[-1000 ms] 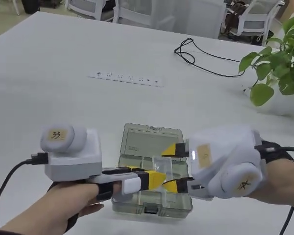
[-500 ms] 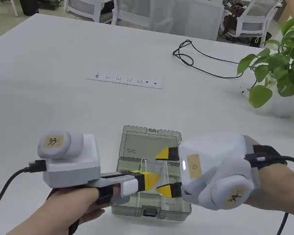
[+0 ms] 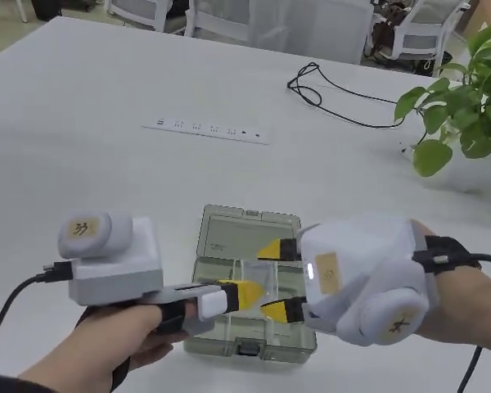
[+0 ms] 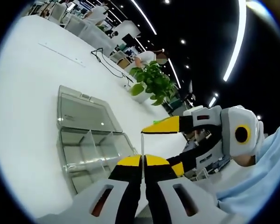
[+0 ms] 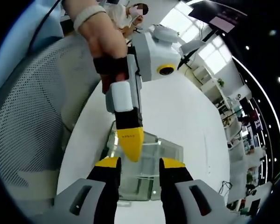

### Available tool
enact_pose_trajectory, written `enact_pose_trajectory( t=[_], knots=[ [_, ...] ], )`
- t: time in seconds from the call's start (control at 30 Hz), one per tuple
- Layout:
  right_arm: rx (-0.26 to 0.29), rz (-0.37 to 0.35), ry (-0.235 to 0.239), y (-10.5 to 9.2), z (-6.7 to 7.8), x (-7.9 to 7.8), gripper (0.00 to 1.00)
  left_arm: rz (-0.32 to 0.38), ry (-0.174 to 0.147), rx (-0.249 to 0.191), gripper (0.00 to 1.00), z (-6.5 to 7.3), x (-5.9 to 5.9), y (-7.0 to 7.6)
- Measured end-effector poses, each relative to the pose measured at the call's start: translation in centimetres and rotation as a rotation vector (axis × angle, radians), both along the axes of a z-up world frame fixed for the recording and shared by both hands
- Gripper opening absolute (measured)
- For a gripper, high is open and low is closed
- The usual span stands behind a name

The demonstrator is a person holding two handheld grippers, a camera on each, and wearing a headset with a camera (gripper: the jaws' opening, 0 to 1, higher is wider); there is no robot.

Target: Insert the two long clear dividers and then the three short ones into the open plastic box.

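The open clear plastic box [image 3: 229,233] lies on the white table near me, lid flat behind it, with dividers standing inside. My left gripper [image 3: 247,295] hovers over the box's front half, shut on a clear divider [image 3: 260,278]. In the left gripper view that divider [image 4: 142,145] shows edge-on between the shut jaws of the left gripper [image 4: 142,160], above the box [image 4: 84,140]. My right gripper [image 3: 277,280] faces it from the right, open, its fingers above and below the divider. In the right gripper view the right gripper [image 5: 139,163] stands open around the left gripper's yellow tip, over the box [image 5: 170,151].
A white power strip [image 3: 204,131] lies mid-table. A black cable [image 3: 327,90] loops at the far right. A green potted plant [image 3: 458,115] stands at the right edge. Chairs line the far side. A mesh chair [image 5: 32,121] is beside me.
My right gripper has edged a little left toward the left gripper's tip. The left gripper keeps its hold on the divider over the box.
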State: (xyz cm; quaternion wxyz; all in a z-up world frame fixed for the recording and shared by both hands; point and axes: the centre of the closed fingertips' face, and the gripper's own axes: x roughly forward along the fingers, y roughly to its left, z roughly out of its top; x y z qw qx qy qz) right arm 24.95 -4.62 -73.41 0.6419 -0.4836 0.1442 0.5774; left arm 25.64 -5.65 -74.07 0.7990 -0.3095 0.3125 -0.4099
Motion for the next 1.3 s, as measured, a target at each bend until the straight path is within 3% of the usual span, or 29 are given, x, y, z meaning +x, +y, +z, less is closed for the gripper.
enact_pose_trajectory(
  t=[0.07,0.13,0.2,0.27,0.3,0.33,0.37,0.43,0.53,0.6,0.67,0.73,0.83,1.07,1.3],
  knots=[
    [0.028,-0.014,0.007,0.0,0.6,0.4,0.37,-0.013,-0.016,0.007,0.00,0.2,0.0,0.0],
    [0.080,-0.044,0.071,0.0,1.5,0.5,0.38,-0.032,-0.050,0.012,0.00,0.5,-0.1,0.1],
    [0.098,-0.052,0.126,-0.2,1.9,0.4,0.37,-0.063,-0.079,0.025,0.00,0.6,-0.3,0.0],
    [0.125,-0.057,0.187,-0.4,2.5,0.3,0.36,-0.116,-0.131,0.069,0.00,0.3,-0.8,0.0],
    [0.124,-0.057,0.242,-0.6,2.7,-0.1,0.35,-0.147,-0.164,0.069,0.00,0.5,-1.1,-0.2],
    [0.135,-0.074,0.268,-0.8,2.9,0.0,0.34,-0.166,-0.197,0.066,0.00,0.8,-1.2,-0.3],
    [0.155,-0.083,0.303,-0.8,3.2,0.0,0.33,-0.163,-0.186,0.066,0.00,0.7,-1.3,-0.3],
    [0.153,-0.077,0.359,-1.1,3.3,-0.5,0.31,-0.203,-0.252,0.094,0.00,0.7,-1.6,-0.3],
    [0.138,-0.060,0.396,-1.5,3.4,-0.7,0.26,-0.255,-0.306,0.100,0.00,1.0,-2.1,-0.6],
    [0.131,-0.051,0.414,-1.6,3.5,-0.8,0.24,-0.287,-0.331,0.115,0.00,0.9,-2.4,-0.7],
    [0.110,-0.045,0.425,-1.7,3.4,-0.8,0.23,-0.316,-0.353,0.103,0.00,1.3,-2.9,-1.0],
    [0.089,-0.025,0.450,-1.7,3.3,-1.1,0.19,-0.350,-0.381,0.131,0.00,1.1,-3.2,-1.1],
    [0.069,-0.008,0.496,-1.6,3.2,-1.6,0.15,-0.361,-0.382,0.124,0.00,1.3,-3.4,-1.2],
    [-0.001,0.037,0.593,-1.8,2.6,-3.0,0.09,-0.417,-0.444,0.133,0.00,1.7,-4.2,-1.6],
    [-0.045,0.057,0.639,-1.9,2.3,-3.6,0.04,-0.462,-0.477,0.157,0.00,1.5,-4.7,-1.6]
  ],
)
